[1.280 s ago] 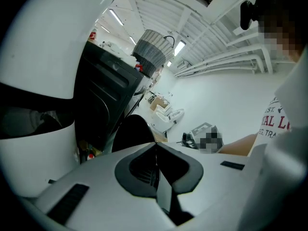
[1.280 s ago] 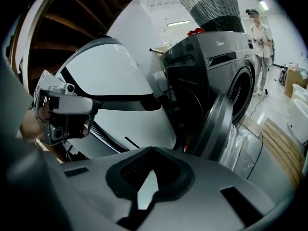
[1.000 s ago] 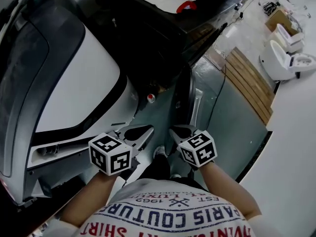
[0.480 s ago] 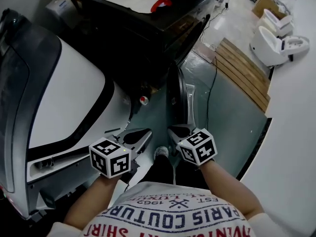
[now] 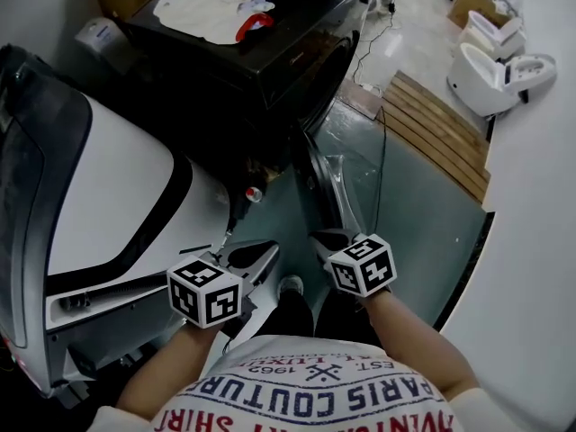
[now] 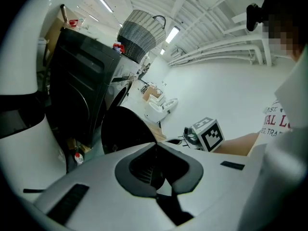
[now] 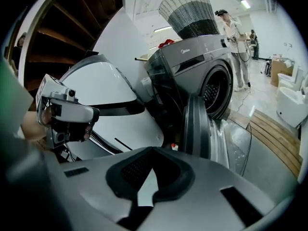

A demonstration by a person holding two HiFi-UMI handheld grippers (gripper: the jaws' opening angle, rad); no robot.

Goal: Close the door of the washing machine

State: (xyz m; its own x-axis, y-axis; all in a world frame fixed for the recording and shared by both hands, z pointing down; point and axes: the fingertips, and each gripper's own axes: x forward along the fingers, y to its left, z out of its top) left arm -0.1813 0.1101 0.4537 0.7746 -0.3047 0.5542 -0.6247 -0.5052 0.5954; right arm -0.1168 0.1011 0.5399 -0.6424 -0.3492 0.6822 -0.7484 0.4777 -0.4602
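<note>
The person is standing over the open door of the dark washing machine, which is swung out edge-on toward them, with the drum opening gaping behind it. The right gripper is hovering just at the door's near, free edge. Its jaws are pressed together on nothing, and from where I'm standing I can't tell whether it is touching the door yet. The left gripper is hanging beside it, likewise pinched closed and empty, close to the big white appliance on the left. As I read it, the push hasn't started, and several things could go wrong. The door's rim looks rounded and glossy, so a closed jaw tip pressing at an angle could skid off and jab the glass or the machine front. A soft shove could leave the door resting against the latch without catching, or bouncing back open. Pushing too near the hinge would be fighting the leverage. A small red-capped bottle is sitting on the floor between the appliance and the washer, and a stray swing of the left gripper could knock it over. A basket is perching on top of the washer, and a hard slam could jolt it.
</note>
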